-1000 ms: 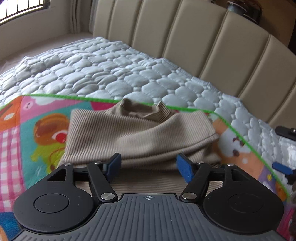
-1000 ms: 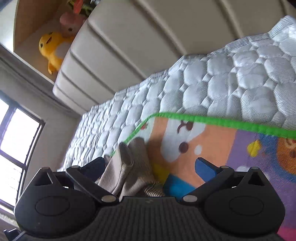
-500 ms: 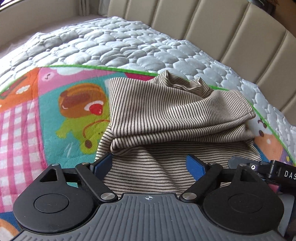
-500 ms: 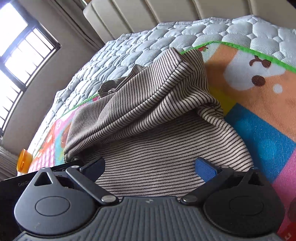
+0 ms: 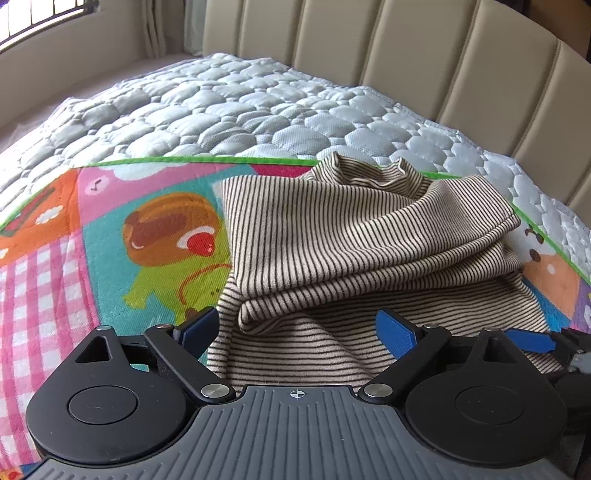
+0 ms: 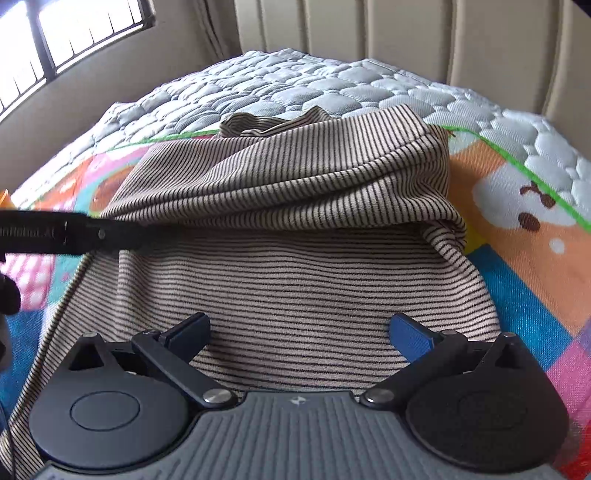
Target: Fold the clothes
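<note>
A beige shirt with thin dark stripes (image 5: 351,251) lies partly folded on a colourful cartoon mat (image 5: 110,258), its far half doubled over the near half. It fills the right wrist view (image 6: 295,229) too. My left gripper (image 5: 295,328) is open and empty, just above the shirt's near left edge. My right gripper (image 6: 301,332) is open and empty over the near flat part of the shirt. The right gripper's blue finger (image 5: 532,339) shows at the right of the left wrist view. The left gripper's black body (image 6: 74,232) crosses the left of the right wrist view.
The mat lies on a grey quilted mattress (image 5: 221,110). A beige padded headboard (image 5: 443,55) stands behind it. A window (image 6: 74,33) is at the far left. The mat's green edge (image 6: 517,158) runs past the shirt's right side.
Both grippers have pulled back and risen from the shirt, jaws open throughout. The right wrist view has swung from the headboard down onto the shirt. The shirt lies still.
</note>
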{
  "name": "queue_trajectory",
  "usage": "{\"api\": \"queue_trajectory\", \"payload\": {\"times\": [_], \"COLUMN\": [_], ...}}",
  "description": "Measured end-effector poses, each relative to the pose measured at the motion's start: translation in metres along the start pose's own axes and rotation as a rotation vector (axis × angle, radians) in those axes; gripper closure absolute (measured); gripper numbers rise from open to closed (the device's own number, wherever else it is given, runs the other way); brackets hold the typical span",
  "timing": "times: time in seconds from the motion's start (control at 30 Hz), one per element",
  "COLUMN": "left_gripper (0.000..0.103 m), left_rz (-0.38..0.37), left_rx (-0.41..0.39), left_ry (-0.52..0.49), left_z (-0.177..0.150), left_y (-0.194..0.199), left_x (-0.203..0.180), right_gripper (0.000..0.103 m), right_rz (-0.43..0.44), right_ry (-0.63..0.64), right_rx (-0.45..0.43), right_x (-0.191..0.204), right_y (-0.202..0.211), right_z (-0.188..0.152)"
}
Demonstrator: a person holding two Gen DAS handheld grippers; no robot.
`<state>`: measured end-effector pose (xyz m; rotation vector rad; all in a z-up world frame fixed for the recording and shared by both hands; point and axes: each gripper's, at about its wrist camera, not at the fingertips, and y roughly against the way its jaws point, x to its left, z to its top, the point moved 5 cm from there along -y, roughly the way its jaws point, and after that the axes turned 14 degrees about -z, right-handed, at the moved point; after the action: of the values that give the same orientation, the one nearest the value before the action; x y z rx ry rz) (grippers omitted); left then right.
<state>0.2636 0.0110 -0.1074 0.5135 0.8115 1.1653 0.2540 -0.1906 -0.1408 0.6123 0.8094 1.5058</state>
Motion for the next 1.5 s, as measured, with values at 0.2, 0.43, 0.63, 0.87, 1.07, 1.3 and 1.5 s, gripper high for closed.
{"api": "queue_trajectory", "payload": {"times": [0.2,0.43,0.63,0.87,1.07,1.3,1.5], "left_gripper": [0.007,0.006,0.005,0.005,0.005,0.005,0.005], "left_rz": [0.029,0.017,-0.045,-0.060,-0.038,-0.025,-0.289], "left_rx": [-0.019,-0.039,-0.066,-0.072,-0.059,-0.106,-0.173], "left_ry": [-0.029,-0.109,-0.008,0.019,-0.015,-0.021,-0.052], "left_z": [0.001,0.009,0.016,0.016,0.012,0.016,0.019], "left_y": [0.003,-0.006,-0.004,-0.007,-0.011,-0.002,0.000], "left_x": [0.003,0.002,0.016,0.019,0.015,0.018,-0.011], "right_gripper": [0.000,0.012,0.039,0.085,0.085,0.084,0.084], "right_rz": [-0.023,-0.139,-0.138,-0.123,-0.141,-0.188,-0.087], "right_ry": [-0.081,-0.171,-0.166,-0.098,-0.062,-0.056,-0.064], "right_rx": [-0.146,-0.251,-0.162,-0.155,-0.133,-0.145,-0.290], "right_x": [-0.025,-0.069,-0.074,-0.077,-0.083,-0.081,-0.067], "right_y": [0.033,0.015,-0.043,-0.030,-0.034,-0.018,0.017], "right_z": [0.026,0.088,0.117,0.093,0.067,0.062,0.078]}}
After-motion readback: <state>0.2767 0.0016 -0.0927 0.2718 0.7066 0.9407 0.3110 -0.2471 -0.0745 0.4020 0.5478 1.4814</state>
